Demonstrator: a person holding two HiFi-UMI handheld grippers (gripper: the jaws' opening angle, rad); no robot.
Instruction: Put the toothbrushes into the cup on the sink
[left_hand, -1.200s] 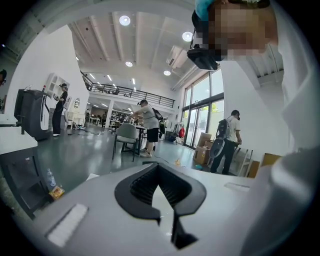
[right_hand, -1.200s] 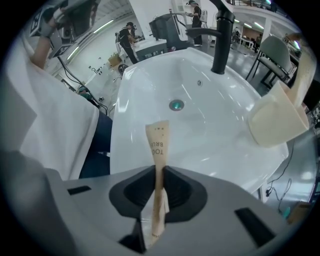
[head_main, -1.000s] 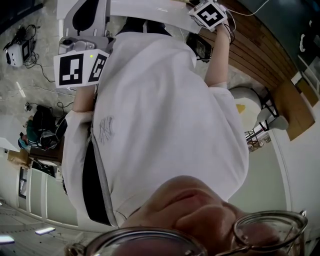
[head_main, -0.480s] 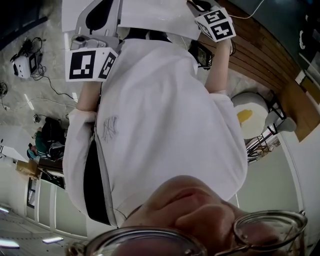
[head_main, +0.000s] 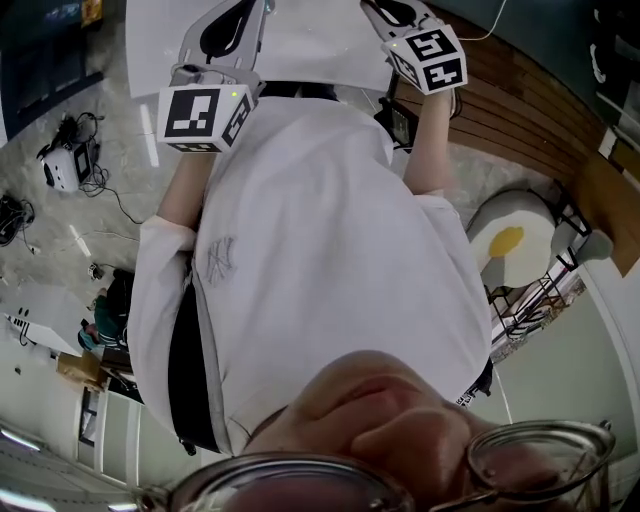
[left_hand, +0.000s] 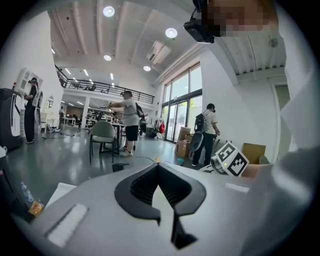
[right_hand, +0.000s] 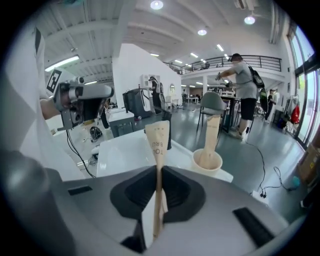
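At the left, the left gripper is pointing out across an open hall rather than at the work. Its jaws are meeting at their tips, with nothing between them.

In the middle, the right gripper is pinching a paper-wrapped toothbrush. Its jaws are nearly together, pressing on the lower part of the flat wrapper, and the printed end is sticking up past them.

Beyond and to the right, the cup is standing on the white sink, close to its near corner. The cup is well apart from the held toothbrush. A second wrapped toothbrush is already standing in the cup, leaning slightly.

Several things could go wrong from here:
- **Slipping grip:** the hold is on a thin paper sleeve, low on a long item, so the toothbrush may be pivoting or sliding as it is tipped over the cup.
- **Catching the rim:** the free end could catch the rim or the toothbrush already inside.
- **Knocking the cup:** the cup looks light and is sitting near the edge, so a knock could tip it or push it off the sink.
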